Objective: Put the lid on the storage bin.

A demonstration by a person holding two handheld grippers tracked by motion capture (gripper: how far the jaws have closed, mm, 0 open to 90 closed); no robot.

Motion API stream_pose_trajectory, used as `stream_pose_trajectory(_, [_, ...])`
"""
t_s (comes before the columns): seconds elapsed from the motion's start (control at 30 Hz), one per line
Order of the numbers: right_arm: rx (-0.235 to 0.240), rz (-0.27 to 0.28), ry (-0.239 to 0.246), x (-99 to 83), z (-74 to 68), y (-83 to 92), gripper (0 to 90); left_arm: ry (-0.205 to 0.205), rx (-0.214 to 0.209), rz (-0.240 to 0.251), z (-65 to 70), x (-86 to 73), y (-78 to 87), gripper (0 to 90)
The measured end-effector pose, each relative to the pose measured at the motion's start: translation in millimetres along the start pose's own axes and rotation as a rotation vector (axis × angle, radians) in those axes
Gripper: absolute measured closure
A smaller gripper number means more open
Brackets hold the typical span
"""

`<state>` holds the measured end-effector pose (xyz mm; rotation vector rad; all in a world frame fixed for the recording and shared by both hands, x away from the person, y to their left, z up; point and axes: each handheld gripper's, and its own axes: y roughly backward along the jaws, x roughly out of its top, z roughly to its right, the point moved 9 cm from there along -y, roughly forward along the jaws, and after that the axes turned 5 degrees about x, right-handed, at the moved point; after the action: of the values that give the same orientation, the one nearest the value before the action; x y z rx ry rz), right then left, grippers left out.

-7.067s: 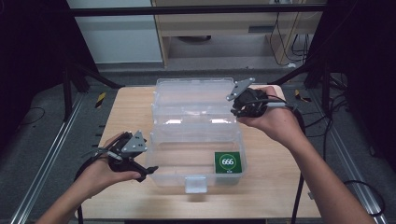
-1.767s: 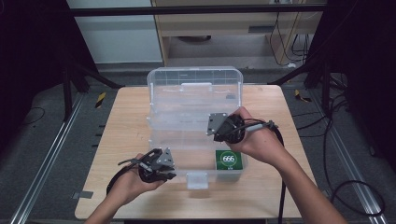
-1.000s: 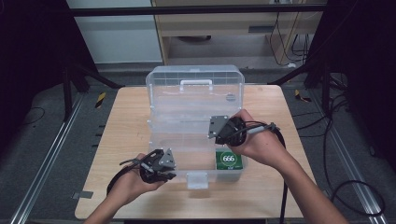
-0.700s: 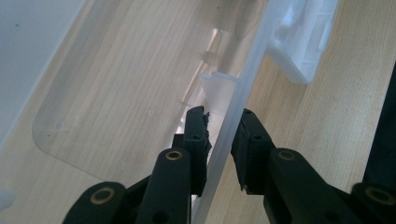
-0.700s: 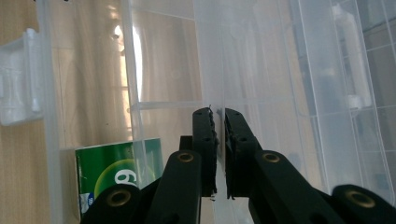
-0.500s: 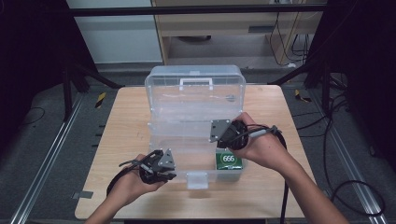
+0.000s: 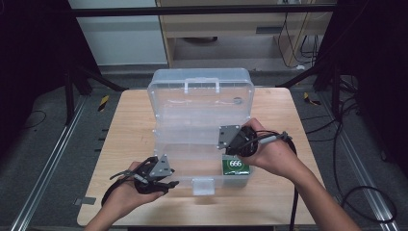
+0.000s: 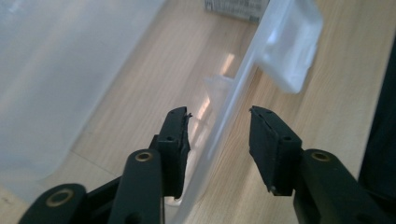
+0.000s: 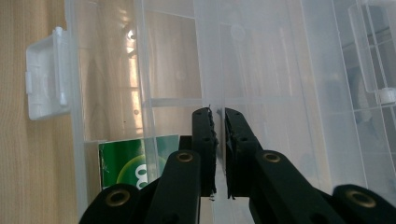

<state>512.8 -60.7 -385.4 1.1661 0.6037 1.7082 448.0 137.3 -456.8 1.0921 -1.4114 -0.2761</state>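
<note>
A clear plastic storage box (image 7: 192,154) sits in the middle of the wooden table, its lid (image 7: 199,98) standing upright with the handle on top. My right gripper (image 7: 225,144) is shut on a thin clear edge of the lid (image 9: 219,100) at the box's right side. At the box's front left, my left gripper (image 7: 171,183) has just been opening. Its jaws stand on either side of the front wall (image 8: 224,126), and the pads are off it. A green card (image 7: 235,166) marked 666 lies in the front right compartment (image 9: 126,163).
A white-clear latch (image 7: 203,185) hangs from the box's front wall, near the left gripper (image 8: 292,51). The wooden table (image 7: 125,130) has bare strips left and right of the box. Black frame posts and cables stand beyond the table edges.
The lid has swung from flat behind the box to upright, drawn forward by the right gripper. The left gripper moved to the front wall, held it, and now stands open around it.
</note>
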Motion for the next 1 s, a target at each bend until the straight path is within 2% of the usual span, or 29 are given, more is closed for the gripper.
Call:
stream_pose_trajectory(0.1, [-0.001,0.001,0.001,0.0,-1.0,-0.1,84.2,0.055,-0.035,0.092,1.4,8.2,22.9,55.0])
stream_pose_trajectory(0.2, [-0.001,0.005,-0.001,-0.1,-2.2,-0.2,84.2,0.104,-0.055,0.140,-3.3,11.9,40.5,58.0])
stream_pose_trajectory(0.23, [-0.001,0.006,-0.001,-0.1,-2.3,-0.2,84.2,0.121,-0.053,0.153,-7.8,12.5,47.0,62.0])
stream_pose_trajectory(0.3, [-0.003,0.008,0.001,-0.4,-3.2,-0.1,84.2,0.127,-0.046,0.143,-17.4,11.2,54.5,70.0])
stream_pose_trajectory(0.4, [0.000,0.010,-0.002,-1.2,-5.3,0.1,84.2,0.158,-0.014,0.146,-35.9,10.9,61.8,75.5])
stream_pose_trajectory(0.47, [0.001,0.013,-0.001,-1.4,-6.2,0.1,84.2,0.207,-0.019,0.178,-46.1,14.4,66.1,78.7])
stream_pose_trajectory(0.57, [-0.001,0.010,0.002,-1.4,-7.3,-0.1,84.0,0.242,0.046,0.180,-65.2,16.3,73.1,82.2])
stream_pose_trajectory(0.63, [0.000,0.011,0.002,-1.1,-8.0,-0.4,83.6,0.262,0.067,0.200,-74.7,19.9,76.8,82.8])
stream_pose_trajectory(0.73, [0.001,0.012,0.002,-1.2,-8.7,-0.5,83.6,0.290,0.084,0.218,-86.1,24.2,80.0,84.0])
stream_pose_trajectory(0.87, [-0.004,0.015,-0.001,-1.8,-9.5,-0.4,83.2,0.320,0.105,0.219,-98.6,28.3,79.9,85.0])
stream_pose_trajectory(1.0, [-0.005,0.016,0.004,-1.6,-10.5,-0.6,83.1,0.344,0.104,0.228,-105.7,33.1,79.9,85.9])
